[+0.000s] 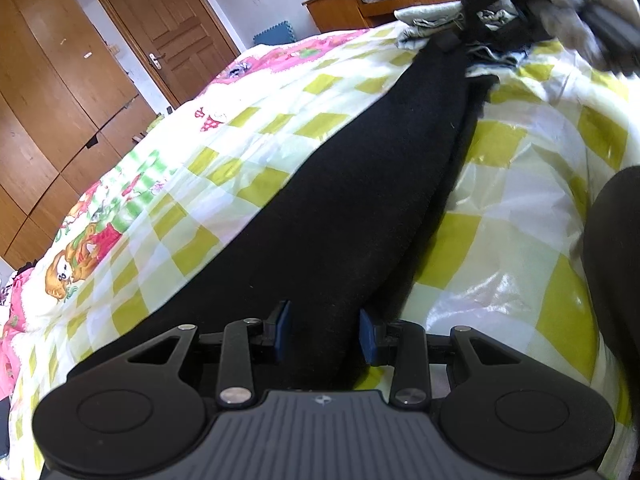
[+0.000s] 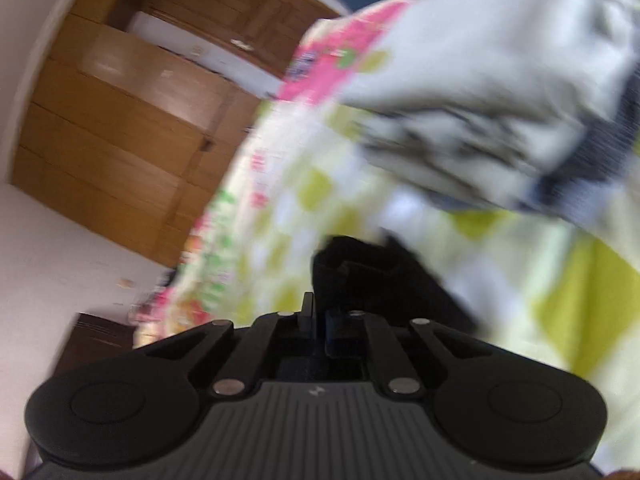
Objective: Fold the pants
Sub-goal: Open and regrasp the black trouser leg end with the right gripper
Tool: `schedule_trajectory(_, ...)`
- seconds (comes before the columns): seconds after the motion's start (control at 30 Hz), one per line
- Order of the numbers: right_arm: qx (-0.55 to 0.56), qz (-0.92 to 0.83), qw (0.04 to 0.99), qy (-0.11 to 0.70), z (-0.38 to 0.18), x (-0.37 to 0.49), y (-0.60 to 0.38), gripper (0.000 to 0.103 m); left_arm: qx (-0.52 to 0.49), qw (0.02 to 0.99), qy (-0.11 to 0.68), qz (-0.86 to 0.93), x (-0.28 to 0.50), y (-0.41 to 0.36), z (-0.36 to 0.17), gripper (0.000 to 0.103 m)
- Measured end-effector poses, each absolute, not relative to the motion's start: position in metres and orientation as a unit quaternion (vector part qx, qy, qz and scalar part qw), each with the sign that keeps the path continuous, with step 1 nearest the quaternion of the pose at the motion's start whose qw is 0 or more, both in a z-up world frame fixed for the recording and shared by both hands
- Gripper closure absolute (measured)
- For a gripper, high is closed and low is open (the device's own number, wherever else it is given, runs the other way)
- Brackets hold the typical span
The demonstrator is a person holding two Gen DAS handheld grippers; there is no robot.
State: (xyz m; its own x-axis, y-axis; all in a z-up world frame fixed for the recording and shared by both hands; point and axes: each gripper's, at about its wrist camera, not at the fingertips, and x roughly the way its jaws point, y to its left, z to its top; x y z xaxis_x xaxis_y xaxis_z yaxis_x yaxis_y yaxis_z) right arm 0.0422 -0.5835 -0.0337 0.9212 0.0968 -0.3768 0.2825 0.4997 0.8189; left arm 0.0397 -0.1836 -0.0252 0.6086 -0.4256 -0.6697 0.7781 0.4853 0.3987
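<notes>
1. Bed (image 1: 520, 184): covered by a quilt in yellow-green and white checks with pink cartoon prints along its left and far edges; it fills most of both views.
2. Wardrobe (image 1: 48, 92): brown wood panels, far left, beyond the bed; a wooden door (image 1: 168, 28) with a metal handle stands just right of it.
3. Pants (image 1: 352, 200): black, laid out on the quilt as one long strip running from the near edge toward the far right, the legs stacked with a second edge showing along the right side. The far end is lifted off the quilt.
4. Pile of grey and white clothes (image 1: 432, 20): on the far right of the bed, just beyond the far end of the pants; a wooden shelf unit (image 1: 352, 4) stands behind it.
5. Left claw (image 1: 326, 334): at the near end of the pants, blue pads parted, with black fabric lying between them and not pinched.
6. Right claw (image 2: 320, 322): fingers drawn close together on a bunch of the black fabric; the view is motion-blurred, so the grip looks firm but is hard to judge closely. In the left wrist view it appears far right, blurred, at the raised end.
</notes>
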Motion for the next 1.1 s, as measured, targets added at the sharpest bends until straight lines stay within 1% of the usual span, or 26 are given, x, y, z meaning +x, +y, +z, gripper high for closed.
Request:
schedule_trajectory(0.1,0.47,0.009,0.872,0.136,0.02,0.053,-0.568,0.097,0.346,0.833,0.238,-0.36,0.039,-0.179,-0.015,0.053)
schedule_trajectory(0.17,0.45,0.033,0.885,0.112,0.035,0.047,-0.558,0.098,0.338,0.839,0.231,-0.357,0.038,-0.175,-0.008,0.052)
schedule_trajectory(0.23,0.436,0.013,0.893,0.113,0.019,0.036,-0.556,0.098,0.333,0.842,0.231,-0.355,0.038,-0.173,-0.009,0.05)
schedule_trajectory(0.33,0.473,-0.087,0.85,0.214,-0.056,0.031,-0.58,0.097,0.342,0.829,0.253,-0.364,0.038,-0.176,-0.027,0.049)
schedule_trajectory(0.37,0.472,-0.112,0.842,0.234,-0.074,0.026,-0.585,0.097,0.347,0.824,0.257,-0.366,0.036,-0.178,-0.032,0.049)
schedule_trajectory(0.4,0.472,-0.125,0.838,0.242,-0.085,0.021,-0.587,0.097,0.353,0.821,0.258,-0.367,0.034,-0.179,-0.036,0.049)
schedule_trajectory(0.47,0.503,-0.121,0.824,0.232,-0.095,0.013,-0.593,0.097,0.362,0.819,0.252,-0.366,0.032,-0.18,-0.037,0.049)
schedule_trajectory(0.57,0.497,-0.121,0.827,0.234,-0.092,0.014,-0.592,0.097,0.352,0.821,0.259,-0.368,0.036,-0.18,-0.033,0.049)
schedule_trajectory(0.67,0.503,-0.12,0.825,0.227,-0.083,0.01,-0.591,0.097,0.355,0.825,0.249,-0.362,0.038,-0.181,-0.03,0.049)
schedule_trajectory(0.77,0.487,-0.122,0.836,0.221,-0.072,0.0,-0.588,0.097,0.347,0.827,0.25,-0.364,0.038,-0.179,-0.028,0.049)
schedule_trajectory(0.93,0.508,-0.146,0.814,0.242,-0.091,0.003,-0.594,0.097,0.345,0.825,0.259,-0.366,0.037,-0.177,-0.037,0.049)
schedule_trajectory(1.1,0.504,-0.128,0.831,0.199,-0.061,-0.014,-0.583,0.098,0.337,0.828,0.253,-0.37,0.035,-0.175,-0.03,0.049)
